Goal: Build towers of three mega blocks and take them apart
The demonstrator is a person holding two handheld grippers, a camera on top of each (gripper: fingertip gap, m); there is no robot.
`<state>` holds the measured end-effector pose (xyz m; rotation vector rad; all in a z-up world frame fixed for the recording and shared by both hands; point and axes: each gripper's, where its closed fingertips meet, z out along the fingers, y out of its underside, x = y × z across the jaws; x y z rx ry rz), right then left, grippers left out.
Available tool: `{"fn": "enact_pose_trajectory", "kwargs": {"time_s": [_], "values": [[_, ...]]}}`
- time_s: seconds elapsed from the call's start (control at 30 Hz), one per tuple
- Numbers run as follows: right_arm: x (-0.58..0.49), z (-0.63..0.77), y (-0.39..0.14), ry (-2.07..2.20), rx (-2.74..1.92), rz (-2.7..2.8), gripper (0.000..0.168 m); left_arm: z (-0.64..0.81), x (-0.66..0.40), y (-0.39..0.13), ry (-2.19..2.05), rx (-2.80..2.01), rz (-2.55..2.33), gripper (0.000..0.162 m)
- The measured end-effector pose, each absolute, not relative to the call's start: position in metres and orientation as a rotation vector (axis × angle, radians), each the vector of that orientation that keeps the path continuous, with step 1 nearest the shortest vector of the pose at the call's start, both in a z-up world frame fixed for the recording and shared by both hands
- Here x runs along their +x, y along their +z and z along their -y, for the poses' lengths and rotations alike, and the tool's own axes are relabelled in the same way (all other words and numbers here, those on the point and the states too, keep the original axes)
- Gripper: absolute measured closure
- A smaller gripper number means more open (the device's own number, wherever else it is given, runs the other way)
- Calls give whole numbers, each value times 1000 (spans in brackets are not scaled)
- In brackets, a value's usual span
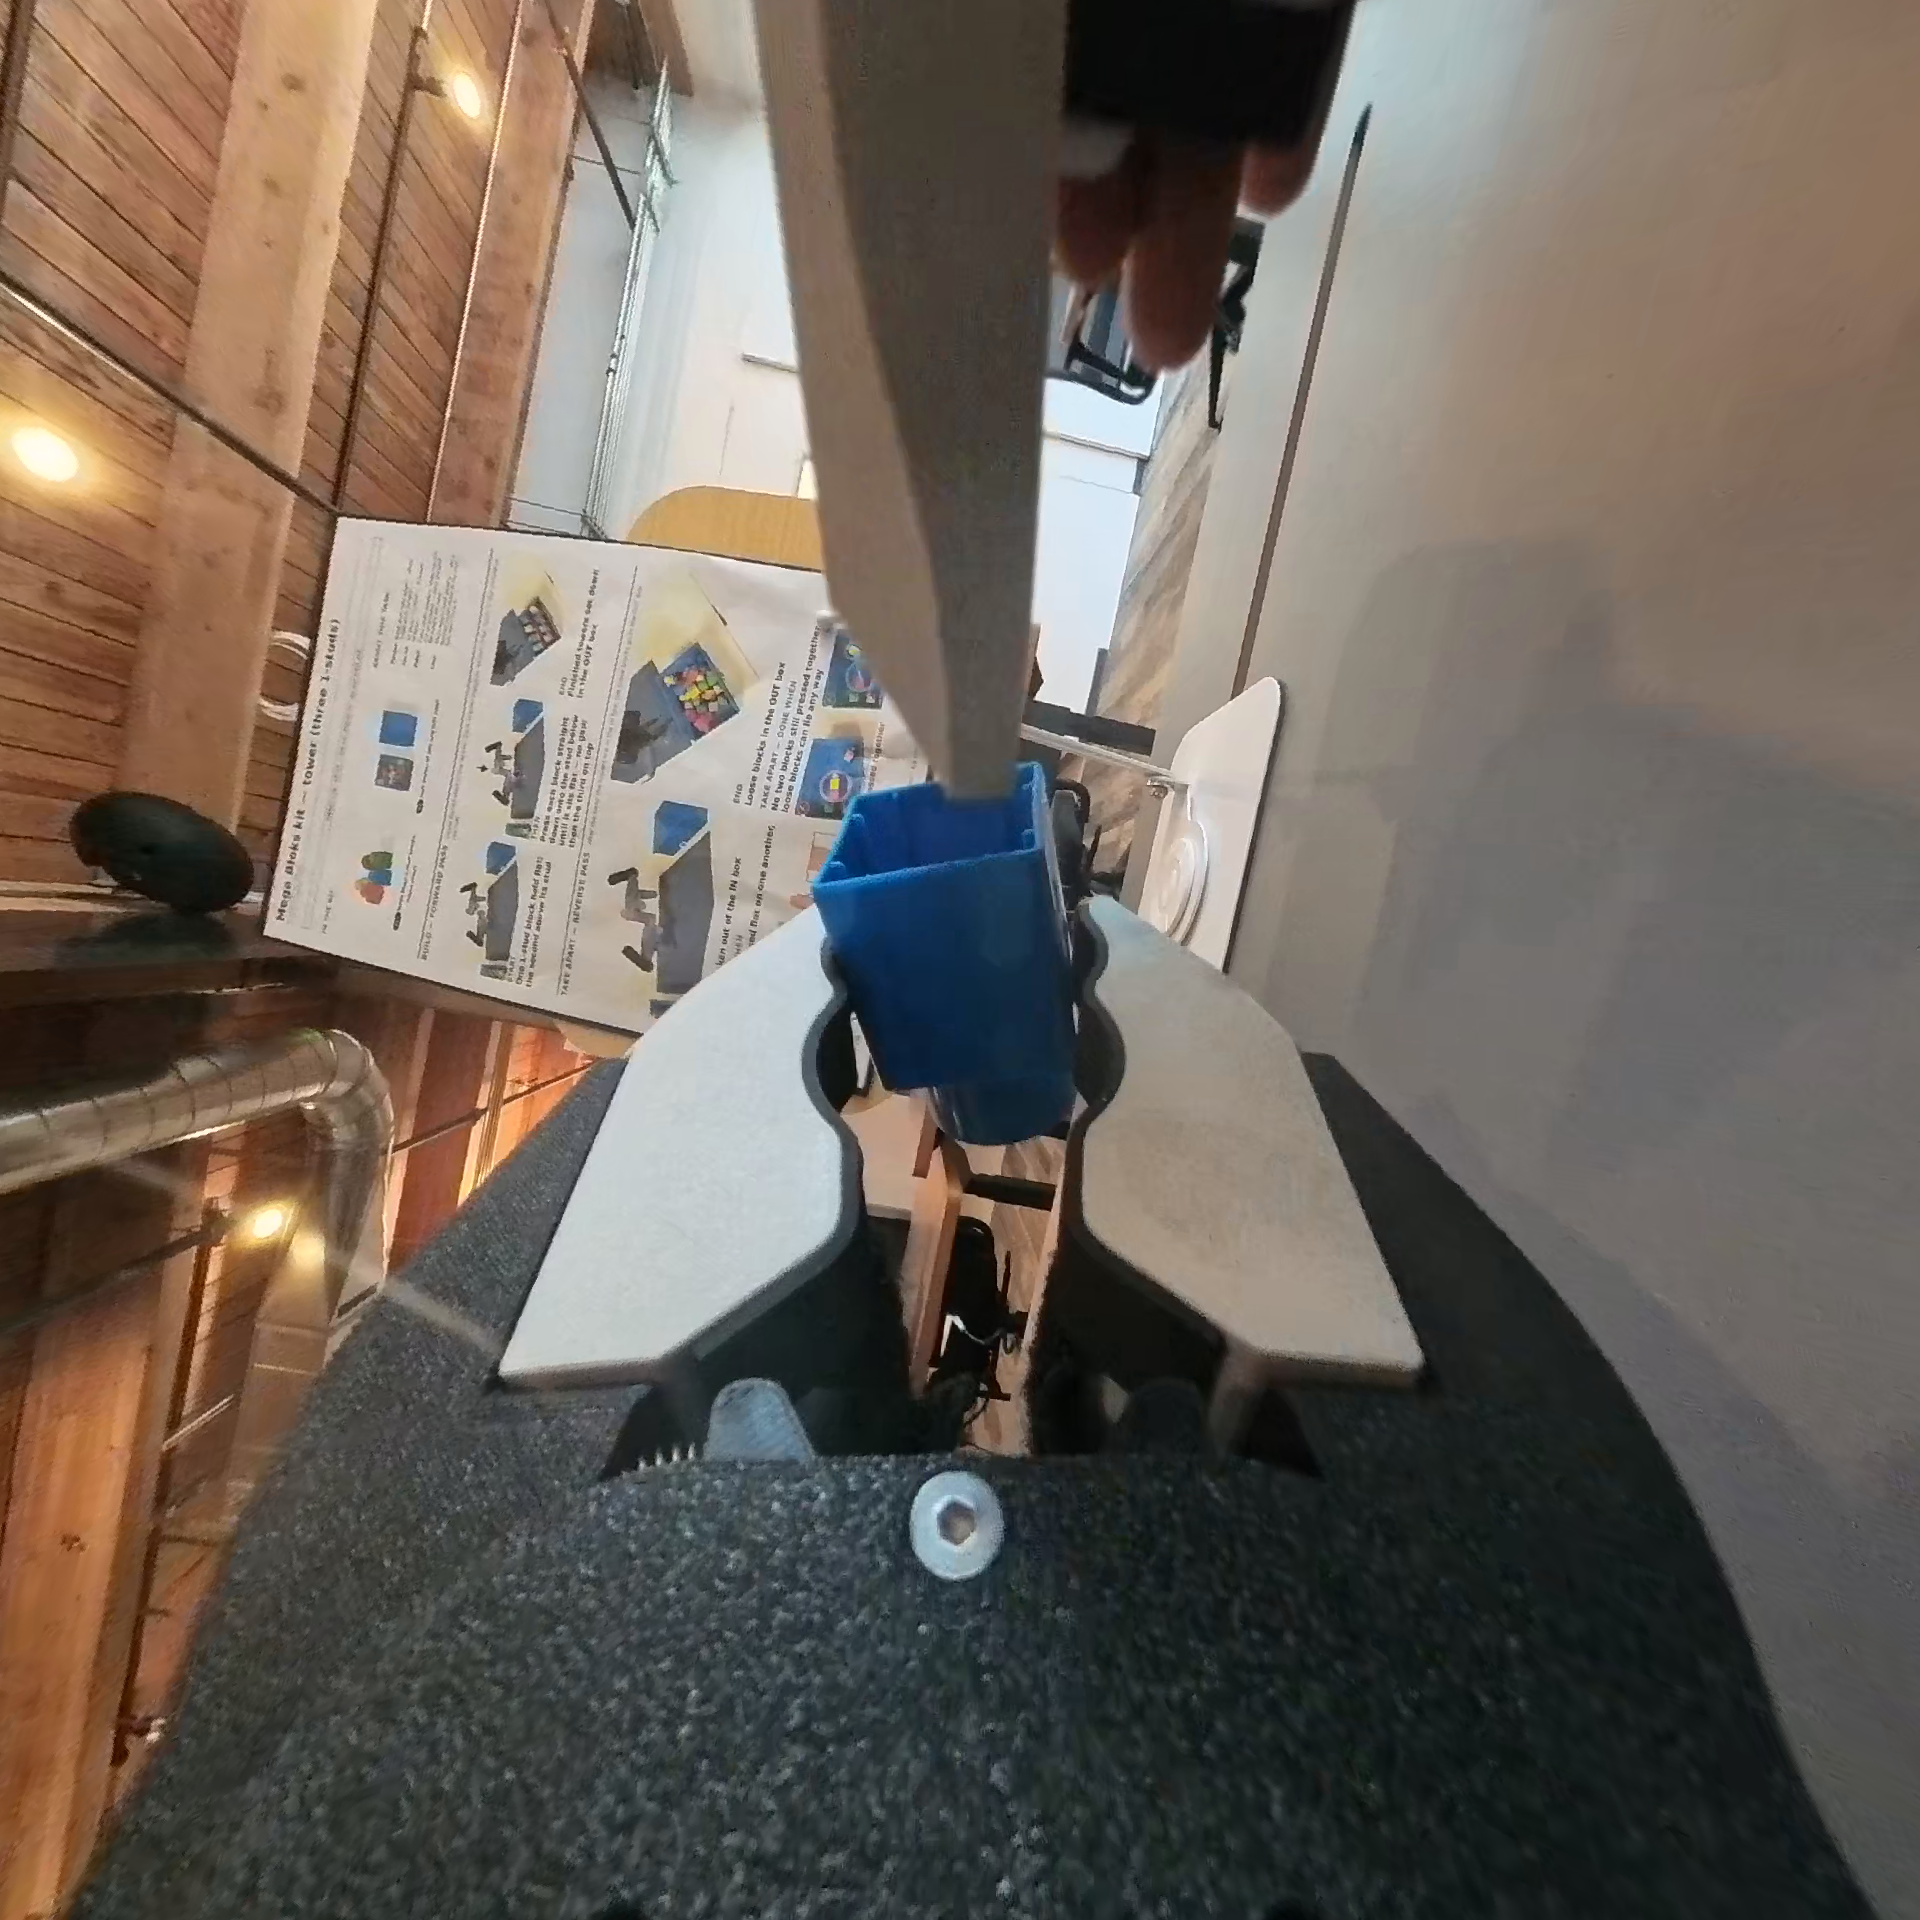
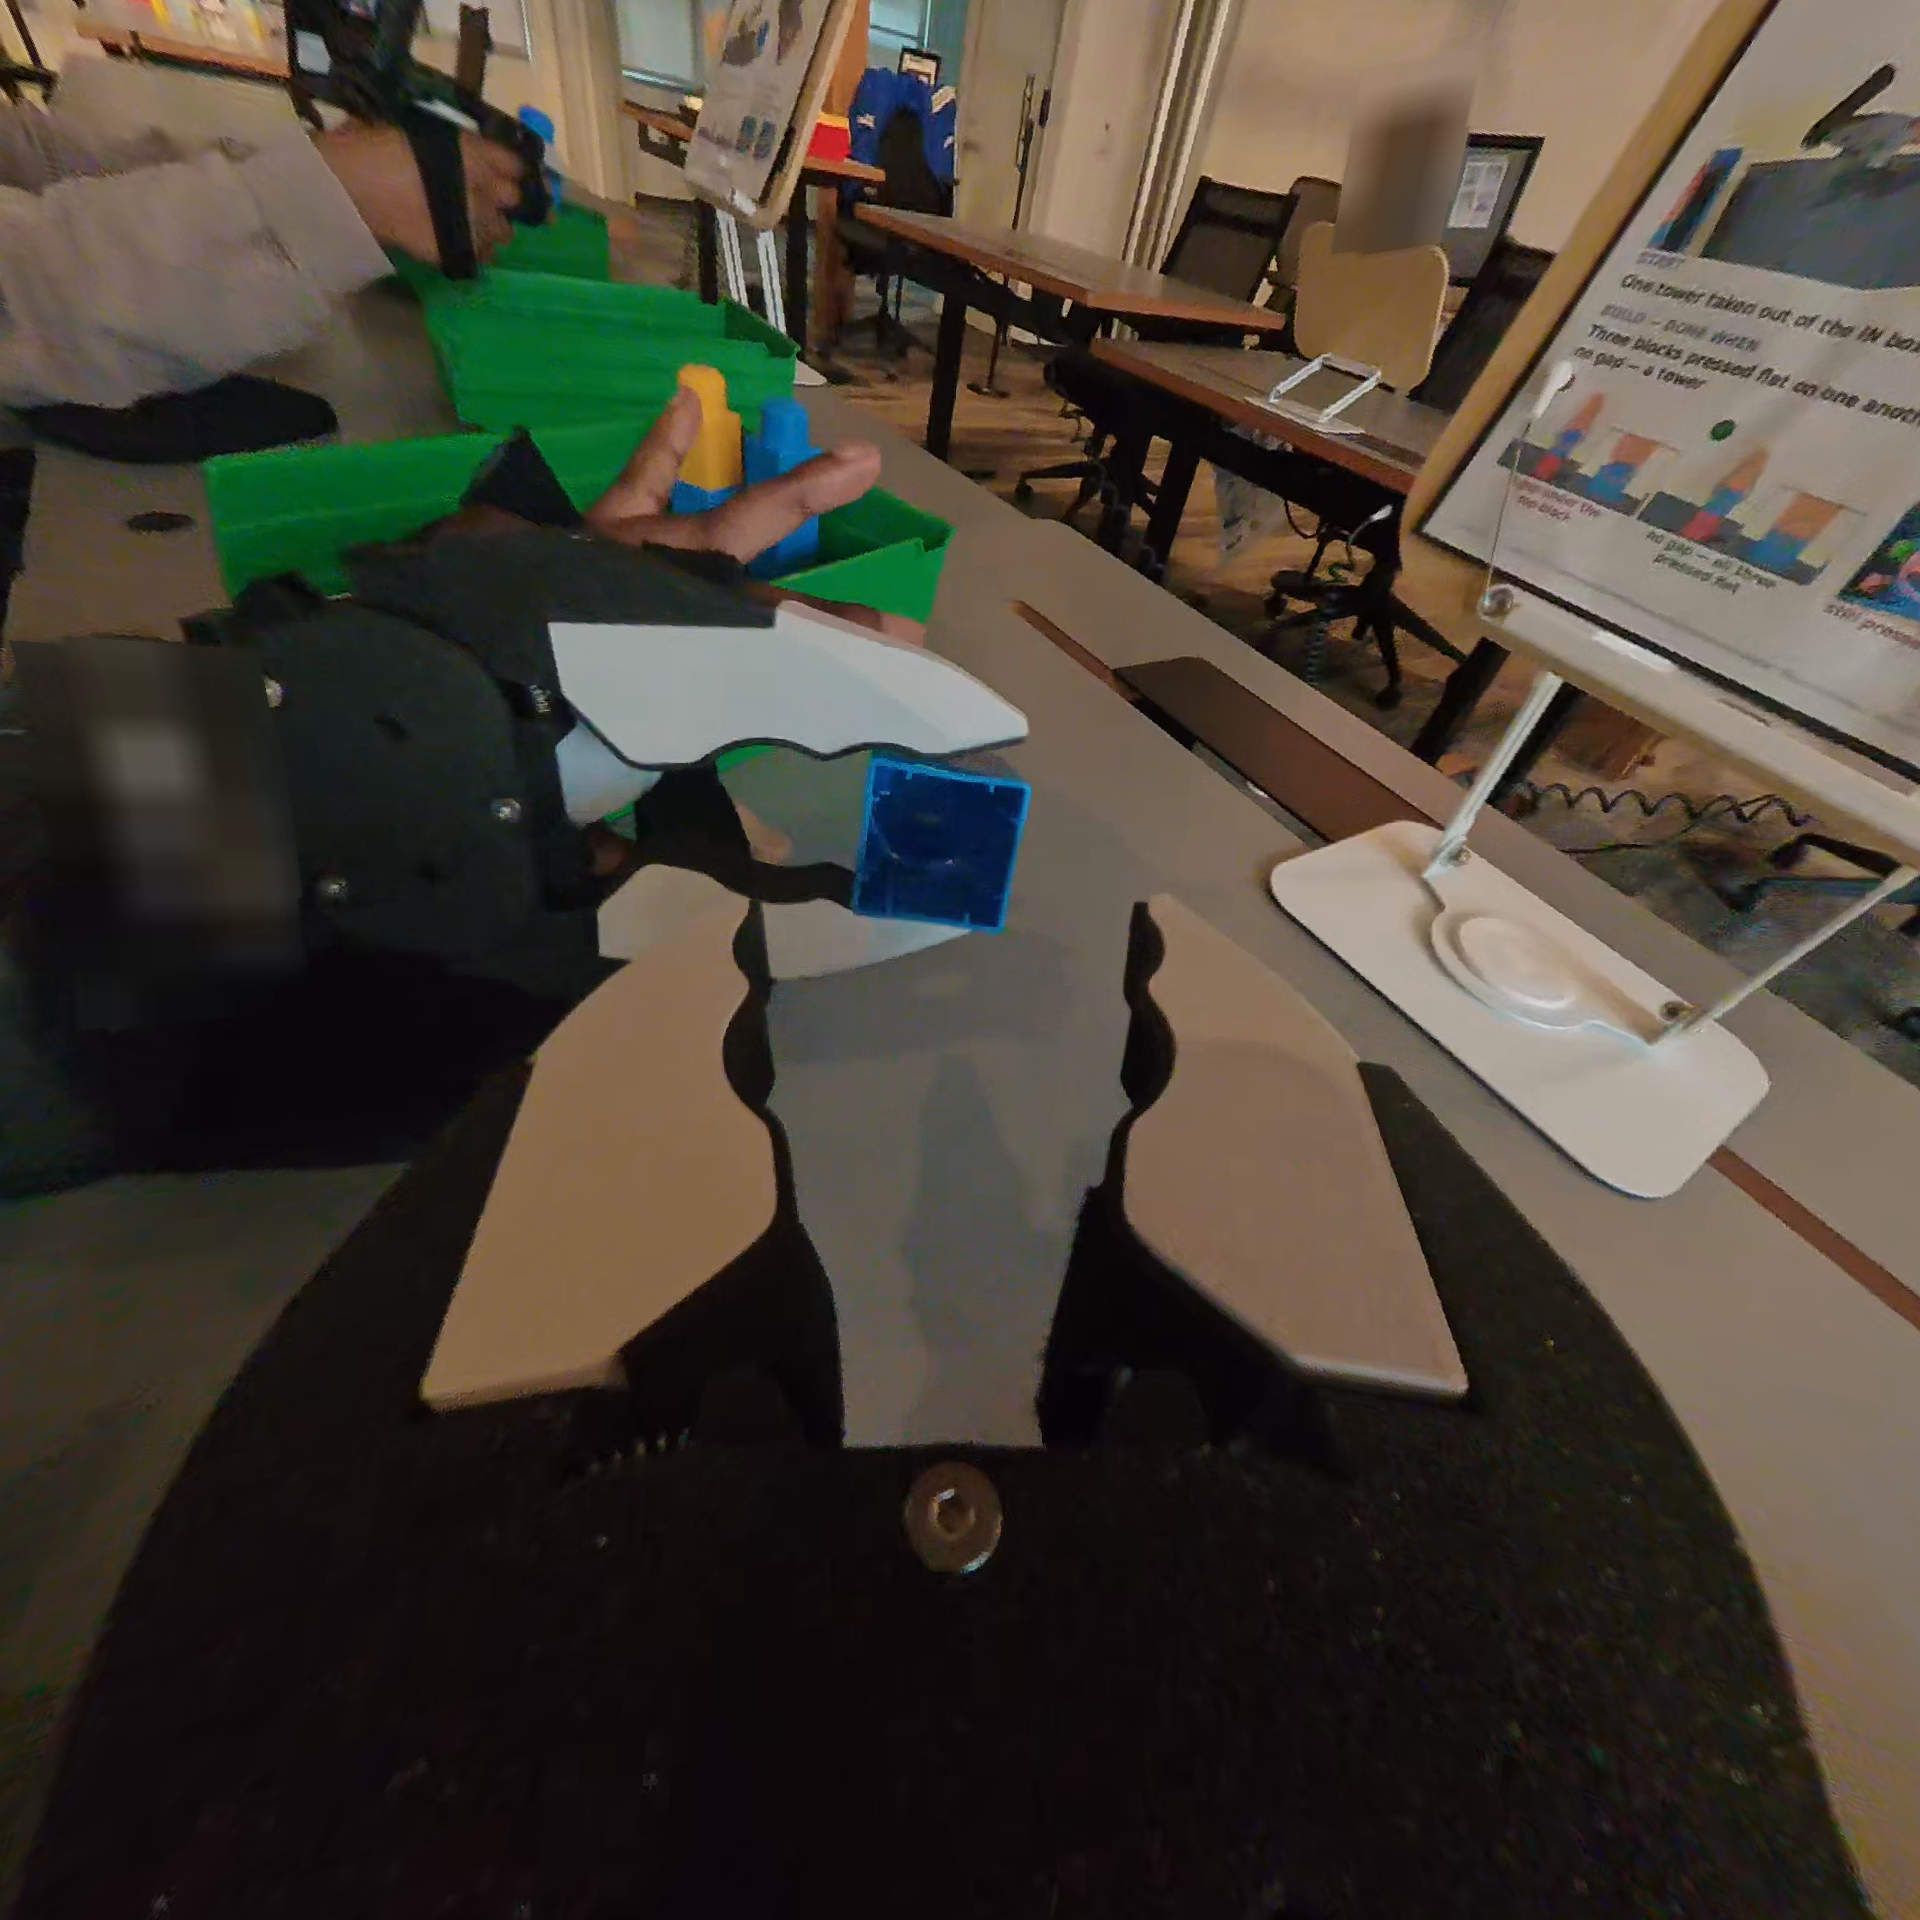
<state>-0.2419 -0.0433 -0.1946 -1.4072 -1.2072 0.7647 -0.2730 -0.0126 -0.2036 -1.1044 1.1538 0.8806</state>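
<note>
One blue block (image 2: 940,842) clamped in left gripper (image 1: 961,997), right gripper (image 2: 940,1029) jaws apart

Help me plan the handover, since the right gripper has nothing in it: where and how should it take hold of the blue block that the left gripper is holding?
Probably by the free end. The blue block lies sideways in the left gripper, its hollow open end facing the open right gripper. Come straight at that end and close on two opposite flat outer walls the left fingers don't cover.
</note>
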Motion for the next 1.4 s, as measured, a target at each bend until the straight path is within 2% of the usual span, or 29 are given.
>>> {"fn": "enact_pose_trajectory", "kwargs": {"time_s": [0.33,0.4,0.57,0.67,0.77,1.17,1.4], "values": [[-272,41,-208,606,-1384,1294,112,17,-266,-203,870,-1082,-1166,124],[-268,36,-206,547,-1368,1267,127,17,-264,-203,872,-1073,-1169,124],[-263,37,-202,579,-1366,1251,129,19,-259,-200,822,-1063,-1137,123],[-256,33,-196,545,-1355,1221,130,19,-259,-197,744,-1090,-1088,111],[-240,26,-185,502,-1353,1166,130,20,-261,-191,625,-1130,-1020,106],[-42,4,-158,66,-1515,761,129,21,-287,-160,7,-1273,-623,98],[103,13,-181,-277,-1790,546,129,19,-297,-156,-91,-1291,-539,97]]}}
